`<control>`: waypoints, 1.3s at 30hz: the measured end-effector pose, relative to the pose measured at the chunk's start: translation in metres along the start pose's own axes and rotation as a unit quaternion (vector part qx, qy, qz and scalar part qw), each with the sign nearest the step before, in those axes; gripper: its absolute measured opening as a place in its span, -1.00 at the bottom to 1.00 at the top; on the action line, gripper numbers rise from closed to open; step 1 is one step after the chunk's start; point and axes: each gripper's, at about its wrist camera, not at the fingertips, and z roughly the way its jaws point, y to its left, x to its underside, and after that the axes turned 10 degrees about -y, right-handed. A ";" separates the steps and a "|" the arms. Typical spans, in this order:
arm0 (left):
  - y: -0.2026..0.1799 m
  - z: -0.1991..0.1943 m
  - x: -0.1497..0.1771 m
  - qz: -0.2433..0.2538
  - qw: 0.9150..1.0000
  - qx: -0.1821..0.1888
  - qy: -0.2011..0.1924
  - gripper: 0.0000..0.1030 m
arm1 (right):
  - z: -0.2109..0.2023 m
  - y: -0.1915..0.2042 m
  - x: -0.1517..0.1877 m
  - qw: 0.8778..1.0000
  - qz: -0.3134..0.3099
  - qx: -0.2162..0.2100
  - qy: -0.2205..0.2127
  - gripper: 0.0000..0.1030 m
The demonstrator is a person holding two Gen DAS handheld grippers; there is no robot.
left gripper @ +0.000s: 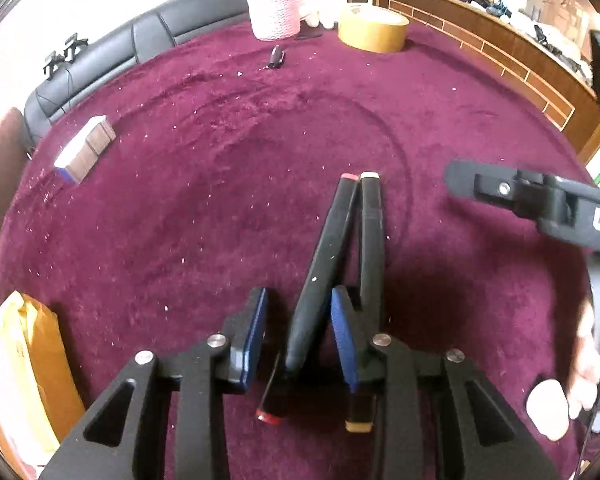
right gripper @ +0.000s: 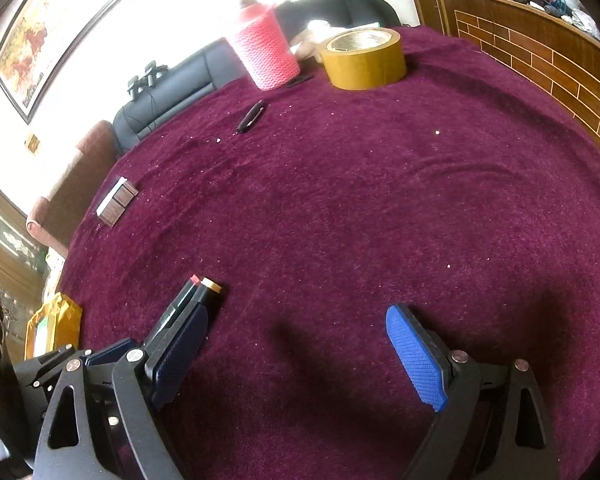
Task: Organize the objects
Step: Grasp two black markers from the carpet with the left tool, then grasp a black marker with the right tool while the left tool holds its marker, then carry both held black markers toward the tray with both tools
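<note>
Two black markers lie side by side on the purple cloth: one with red ends (left gripper: 324, 264) and one with tan ends (left gripper: 370, 248). My left gripper (left gripper: 300, 332) hangs low over them, jaws a little apart; the red-ended marker runs between the blue pads (left gripper: 344, 340) with a gap on its left, and the tan-ended one passes under the right pad. My right gripper (right gripper: 296, 344) is open and empty, to the right of the markers; their tips (right gripper: 206, 285) show past its left pad. One right finger (left gripper: 500, 190) shows in the left wrist view.
A roll of brown tape (left gripper: 372, 28) (right gripper: 364, 58) and a pink textured cup (left gripper: 276, 4) (right gripper: 266, 50) stand at the far edge. A small black pen (left gripper: 277, 57) (right gripper: 251, 116) lies near them. A brown-and-white box (left gripper: 85, 148) (right gripper: 117, 201) lies at left. A yellow bag (left gripper: 28, 364) is at lower left.
</note>
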 end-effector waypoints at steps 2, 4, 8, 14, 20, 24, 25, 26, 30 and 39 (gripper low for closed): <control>-0.006 0.000 -0.001 0.010 1.000 -0.011 -0.009 -0.62 | 0.000 0.000 0.000 1.000 -0.001 0.000 -0.001 0.82; -0.019 -0.002 -0.001 0.029 0.999 -0.025 -0.017 -0.73 | 0.000 0.000 0.000 1.000 -0.001 0.000 -0.001 0.82; -0.017 -0.014 0.005 0.003 1.000 -0.008 -0.030 -0.73 | 0.002 0.002 0.000 1.000 -0.007 -0.002 -0.001 0.82; 0.004 -0.066 0.025 -0.057 0.996 -0.022 -0.071 -0.73 | 0.002 0.020 0.005 0.998 -0.048 -0.026 0.006 0.82; 0.018 -0.109 0.056 -0.100 0.990 -0.047 -0.091 -0.73 | -0.003 0.073 0.023 0.986 -0.163 -0.016 0.014 0.81; 0.033 -0.126 0.074 -0.137 0.984 -0.066 -0.091 -0.73 | 0.010 0.111 0.043 0.967 -0.251 0.017 0.047 0.55; 0.036 -0.129 0.076 -0.143 0.983 -0.070 -0.092 -0.72 | 0.014 0.118 0.048 0.962 -0.266 0.024 0.059 0.36; 0.039 -0.133 0.079 -0.148 0.982 -0.076 -0.093 -0.72 | 0.021 0.126 0.055 0.956 -0.281 0.029 0.076 0.22; 0.048 -0.148 0.090 -0.151 0.978 -0.104 -0.104 -0.72 | 0.020 0.141 0.064 0.951 -0.298 0.023 0.077 -0.63; 0.051 -0.168 0.104 -0.159 0.974 -0.112 -0.116 -0.72 | -0.006 0.135 0.070 0.966 -0.250 -0.011 0.070 -0.69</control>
